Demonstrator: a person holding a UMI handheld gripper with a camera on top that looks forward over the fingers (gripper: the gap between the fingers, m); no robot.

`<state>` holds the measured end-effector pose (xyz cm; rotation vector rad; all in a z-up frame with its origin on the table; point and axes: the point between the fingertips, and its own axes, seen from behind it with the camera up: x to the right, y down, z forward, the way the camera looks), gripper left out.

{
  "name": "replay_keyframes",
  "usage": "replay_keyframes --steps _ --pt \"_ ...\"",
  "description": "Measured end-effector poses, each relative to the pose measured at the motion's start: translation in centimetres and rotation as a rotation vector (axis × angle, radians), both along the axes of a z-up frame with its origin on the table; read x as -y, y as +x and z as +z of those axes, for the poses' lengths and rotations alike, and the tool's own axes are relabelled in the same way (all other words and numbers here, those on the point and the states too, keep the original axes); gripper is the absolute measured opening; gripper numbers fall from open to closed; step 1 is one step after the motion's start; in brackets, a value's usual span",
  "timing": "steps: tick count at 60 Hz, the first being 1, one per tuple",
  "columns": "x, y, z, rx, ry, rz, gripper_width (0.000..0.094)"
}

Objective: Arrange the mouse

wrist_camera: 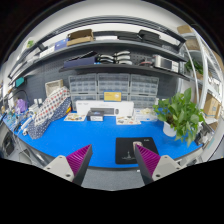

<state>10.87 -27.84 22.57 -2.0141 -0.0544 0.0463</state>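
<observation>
The gripper (112, 160) is held above a blue surface (95, 140). Its jaws are spread wide apart, and nothing is held between them. A purple pad (80, 157) is seen on the inner face of each finger.

A black mat (130, 150) is laid on the blue surface, just ahead of the jaws and a little toward the right one. No mouse can be made out on it or anywhere else; it cannot be told where the mouse is.

A green plant (182, 112) in a pale pot is seen further off on the right side of the surface. A patterned cloth thing (48, 110) is seen on the left, leaning upward. White boxes (100, 108) are lined up at the back of the surface. Behind them a wall of small drawers (120, 87) is seen. Shelves (105, 50) are fixed higher up, and many small things are kept on them, too small to tell apart.
</observation>
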Motion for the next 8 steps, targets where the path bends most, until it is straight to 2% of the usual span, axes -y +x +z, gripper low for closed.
replay_keyframes --steps 8 --pt "1.7 -1.5 -0.4 0.005 -0.007 0.02 0.0855"
